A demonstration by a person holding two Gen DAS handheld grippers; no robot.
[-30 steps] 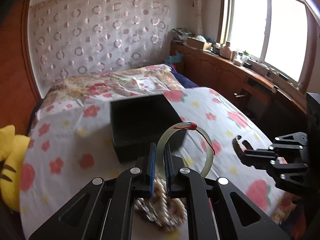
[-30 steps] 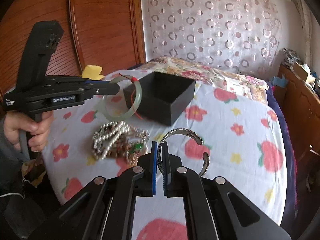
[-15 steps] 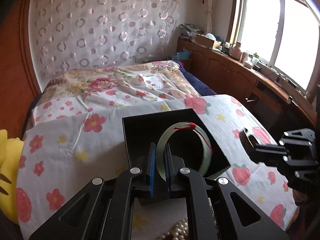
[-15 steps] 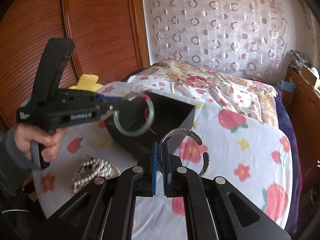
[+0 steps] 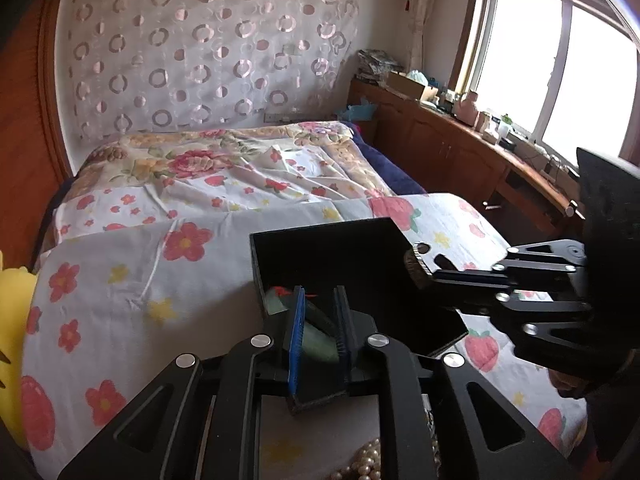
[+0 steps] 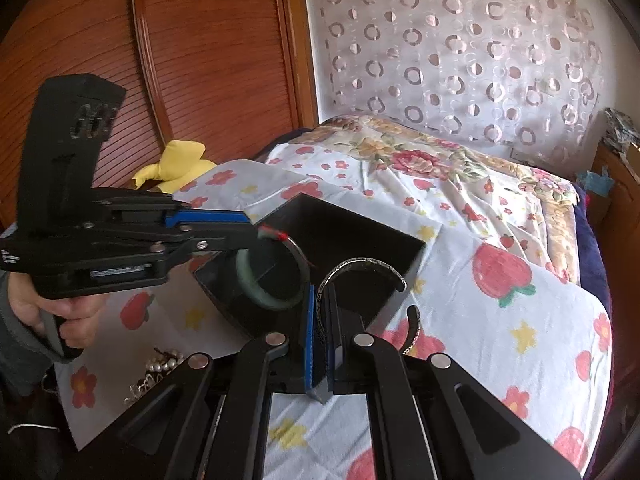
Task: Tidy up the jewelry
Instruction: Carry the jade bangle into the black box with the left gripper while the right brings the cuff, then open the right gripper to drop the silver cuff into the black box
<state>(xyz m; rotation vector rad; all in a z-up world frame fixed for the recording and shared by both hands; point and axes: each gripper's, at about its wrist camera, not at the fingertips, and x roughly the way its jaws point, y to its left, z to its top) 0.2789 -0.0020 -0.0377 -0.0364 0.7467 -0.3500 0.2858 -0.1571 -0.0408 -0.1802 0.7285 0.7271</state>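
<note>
Our left claw (image 5: 319,316) has just been opening, so the pale green jade bangle with red thread (image 6: 267,276) slips loose between its jaws into the open black square box (image 6: 352,236) beneath, while our right claw (image 6: 319,320) stays clenched on the silver open cuff bracelet (image 6: 362,266) just above the box's near rim.

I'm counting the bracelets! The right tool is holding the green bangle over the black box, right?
Not quite. The right tool holds the silver cuff bracelet over the black box. The green bangle is at the left tool, whose jaws have just been opening. The right wrist view shows it.
</note>
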